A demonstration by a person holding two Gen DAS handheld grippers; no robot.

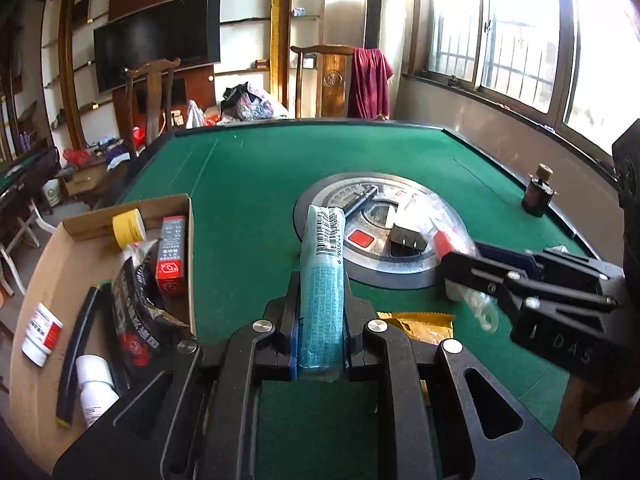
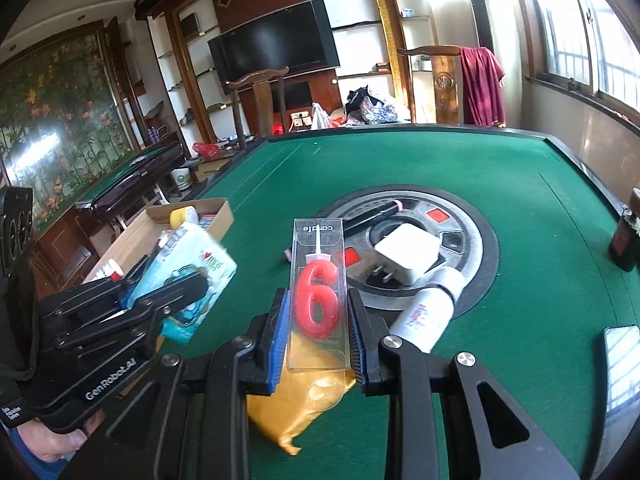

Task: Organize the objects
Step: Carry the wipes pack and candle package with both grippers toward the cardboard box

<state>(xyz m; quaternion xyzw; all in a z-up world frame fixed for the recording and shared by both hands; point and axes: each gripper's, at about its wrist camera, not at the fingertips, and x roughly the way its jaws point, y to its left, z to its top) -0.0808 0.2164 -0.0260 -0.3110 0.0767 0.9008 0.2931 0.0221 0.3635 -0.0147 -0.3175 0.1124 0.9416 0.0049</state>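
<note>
Clamped in the left gripper (image 1: 320, 336), a pale blue plastic sachet (image 1: 322, 292) should swing over the open cardboard box (image 1: 52, 256) before release. Right gripper (image 2: 318, 336) pinches a clear candle case with a red six (image 2: 318, 300); carry it level.

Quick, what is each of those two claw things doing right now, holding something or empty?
Left gripper: closed on a light blue barcoded packet.
Right gripper: closed on a clear plastic pack with a red number-six candle.

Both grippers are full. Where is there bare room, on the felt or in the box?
Far felt beyond the round centre plate is bare. The cardboard box has open floor along its outer side. Crowded: centre plate with charger, and near edge around the gold packet.
</note>
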